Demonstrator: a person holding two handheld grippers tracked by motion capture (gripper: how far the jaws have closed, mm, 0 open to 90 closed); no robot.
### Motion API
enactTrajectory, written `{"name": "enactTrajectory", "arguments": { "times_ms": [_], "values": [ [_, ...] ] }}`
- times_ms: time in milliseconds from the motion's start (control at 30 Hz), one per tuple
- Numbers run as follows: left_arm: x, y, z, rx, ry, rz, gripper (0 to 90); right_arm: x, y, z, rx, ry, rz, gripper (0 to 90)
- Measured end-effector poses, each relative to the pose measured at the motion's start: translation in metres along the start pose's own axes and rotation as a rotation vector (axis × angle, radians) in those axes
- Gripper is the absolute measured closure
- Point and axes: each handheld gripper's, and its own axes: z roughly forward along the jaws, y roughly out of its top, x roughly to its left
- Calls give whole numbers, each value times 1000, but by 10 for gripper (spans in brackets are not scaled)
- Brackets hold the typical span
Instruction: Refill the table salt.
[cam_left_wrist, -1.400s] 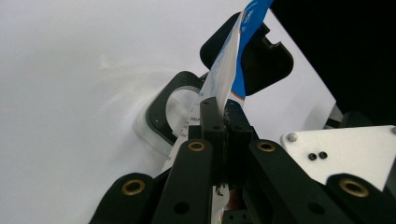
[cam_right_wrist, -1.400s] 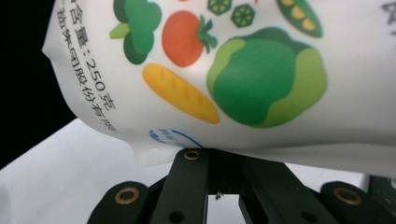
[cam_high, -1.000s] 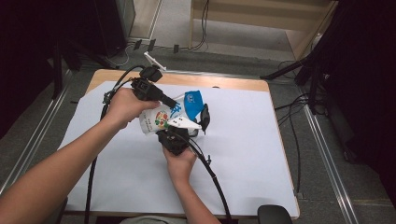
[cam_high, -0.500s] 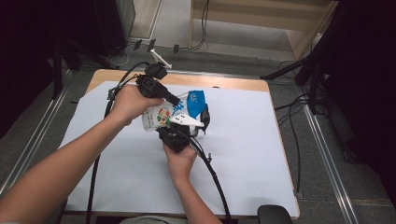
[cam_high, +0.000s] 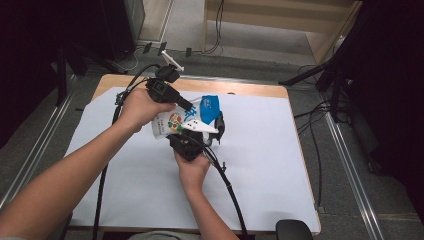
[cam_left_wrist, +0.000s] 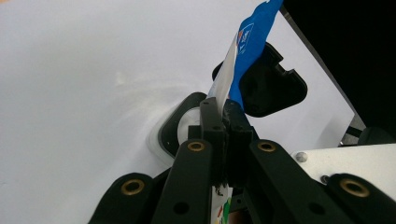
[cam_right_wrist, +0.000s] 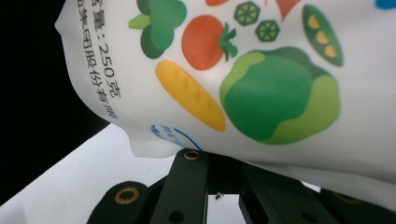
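1. Centre of the high view: both claws are working a printed snack pouch (cam_high: 185, 116), lifted clear of the white-covered bench (cam_high: 260, 165). The pouch is white with vegetable pictures and a blue top corner.

2. The left claw (cam_high: 189, 105) is coming in from the upper left and is biting the pouch's upper edge. In the left gripper view its jaws are pressed together, with the thin blue-and-white film (cam_left_wrist: 243, 51) rising straight out between them. That is a firm pinch on the seal, I judge.

3. The right claw (cam_high: 197, 134) is sitting below the pouch, just under centre frame. In the right gripper view the pouch's belly (cam_right_wrist: 243, 84) is bulging across the top of the frame, and the jaws are running up beneath it. They look narrow, but whether they are truly gripping the lower edge I cannot tell.

4. It looks like a two-handed hold for opening or righting the pouch. To do it well, the left claw should be staying right on the seam, not slipping onto the loose film.

5. The right claw needs a sure bite on the lower edge before any pull. Otherwise the pouch is likely swinging free from the top pinch.

6. A black lidded container (cam_left_wrist: 187, 126) is lying on the bench below, mid-frame in the left gripper view. Any pull should be slow and kept clear of it.
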Motion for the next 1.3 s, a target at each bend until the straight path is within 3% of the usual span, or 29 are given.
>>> {"name": "enactTrajectory", "arguments": {
  "times_ms": [1300],
  "values": [
    [-5,6,-1,13,20,14,900,1,7,4,-8,2,22,900]
  ]
}}
